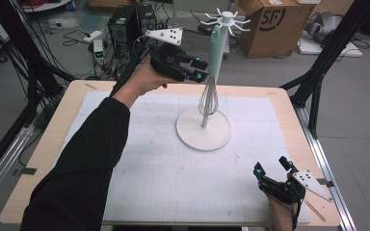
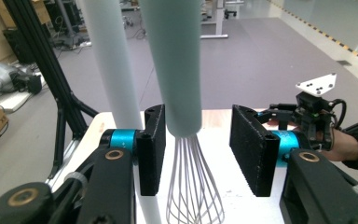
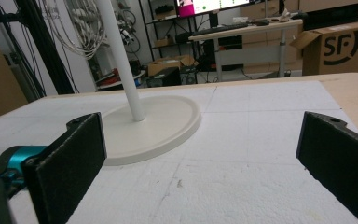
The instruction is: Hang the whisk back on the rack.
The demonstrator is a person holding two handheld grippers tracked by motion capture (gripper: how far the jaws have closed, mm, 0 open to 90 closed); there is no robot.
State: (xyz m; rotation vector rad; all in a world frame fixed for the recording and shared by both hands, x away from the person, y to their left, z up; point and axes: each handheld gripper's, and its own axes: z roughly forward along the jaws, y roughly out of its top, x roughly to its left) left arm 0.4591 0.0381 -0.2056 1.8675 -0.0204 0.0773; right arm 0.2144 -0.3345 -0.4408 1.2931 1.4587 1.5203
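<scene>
In the high view I see my left gripper raised above the far half of the table, its jaws reaching toward the pale green handle of the whisk. The whisk hangs from the hooked top of the white stand, whose round base sits on the white mat toward the far edge, a little right of the middle. My right gripper rests low at the near right corner, jaws spread with nothing between them.

In the left gripper view the whisk's handle comes down between my two black pads. The left pad sits just beside the handle's lower end, whether touching I cannot tell; the right pad stands clearly apart, so the claw is spread, not pinching. The wire loops hang below. The stand's pole rises to the left. Far off, my right gripper shows near the table edge.

In the right gripper view my jaws stand wide apart over the mat, with the stand's base ahead left.
</scene>
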